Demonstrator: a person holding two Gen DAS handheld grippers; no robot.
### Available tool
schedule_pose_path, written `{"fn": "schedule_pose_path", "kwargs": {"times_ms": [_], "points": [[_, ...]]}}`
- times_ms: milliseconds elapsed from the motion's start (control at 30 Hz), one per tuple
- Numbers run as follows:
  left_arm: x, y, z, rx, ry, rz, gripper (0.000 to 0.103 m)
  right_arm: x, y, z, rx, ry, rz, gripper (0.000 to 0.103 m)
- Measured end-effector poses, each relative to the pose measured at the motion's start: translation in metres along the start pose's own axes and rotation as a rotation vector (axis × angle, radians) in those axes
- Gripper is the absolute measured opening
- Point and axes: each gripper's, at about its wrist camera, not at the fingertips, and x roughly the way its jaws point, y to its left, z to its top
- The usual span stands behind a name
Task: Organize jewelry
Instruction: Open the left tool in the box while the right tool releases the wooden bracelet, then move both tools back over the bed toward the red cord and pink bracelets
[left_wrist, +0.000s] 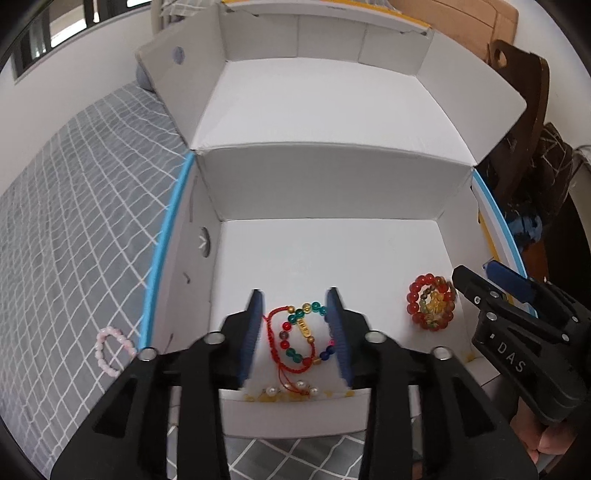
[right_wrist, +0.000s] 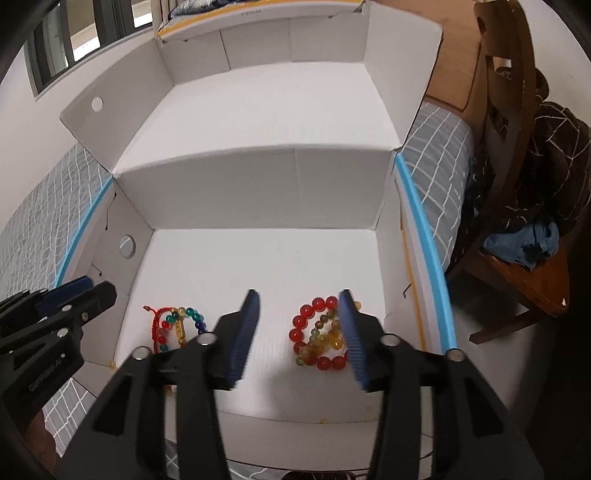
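Observation:
A white cardboard box lies open on the bed. Inside, a multicolour bead bracelet with red cord lies between the open fingers of my left gripper. Small pearls and yellow beads lie by the box's near wall. A pile of red and amber bead bracelets lies between the open fingers of my right gripper, close to its right finger. A pink bead bracelet lies outside the box on the bedsheet.
The grey checked bedsheet surrounds the box. A second white box compartment stands behind the first. A wooden chair with dark and blue cloth stands to the right.

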Motion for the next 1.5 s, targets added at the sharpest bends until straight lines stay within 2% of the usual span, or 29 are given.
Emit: {"fn": "schedule_pose_path", "kwargs": {"times_ms": [67,100,233,400,500,733,867,1033,1233,1333,1500], "points": [[-0.006,0.003,0.000,-0.008,-0.011,0.011,0.048,-0.003,0.000,0.001,0.002,-0.009,0.006,0.060],[-0.009,0.006,-0.001,-0.011,-0.017,0.016,0.055,-0.006,0.002,0.002,-0.006,-0.018,0.004,0.061],[-0.022,0.016,-0.003,-0.031,-0.043,0.040,0.063,-0.012,0.010,0.006,-0.029,-0.034,0.014,0.069],[-0.043,0.037,-0.011,-0.063,-0.076,0.061,0.080,-0.023,0.031,0.011,-0.081,-0.052,0.054,0.074],[-0.058,0.054,-0.020,-0.082,-0.090,0.092,0.083,-0.030,0.052,0.012,-0.138,-0.064,0.079,0.077],[-0.096,0.112,-0.051,-0.214,-0.128,0.165,0.093,-0.048,0.116,0.011,-0.279,-0.107,0.157,0.087],[-0.120,0.147,-0.077,-0.286,-0.139,0.229,0.097,-0.057,0.164,0.005,-0.382,-0.120,0.227,0.092],[-0.150,0.190,-0.118,-0.399,-0.143,0.312,0.097,-0.066,0.232,-0.011,-0.526,-0.133,0.299,0.093],[-0.173,0.232,-0.179,-0.545,-0.119,0.384,0.097,-0.059,0.310,-0.039,-0.693,-0.070,0.378,0.093],[-0.181,0.248,-0.216,-0.625,-0.100,0.410,0.097,-0.042,0.341,-0.056,-0.749,-0.007,0.385,0.093],[-0.185,0.260,-0.272,-0.694,-0.051,0.428,0.097,-0.009,0.373,-0.077,-0.793,0.068,0.380,0.093]]}}
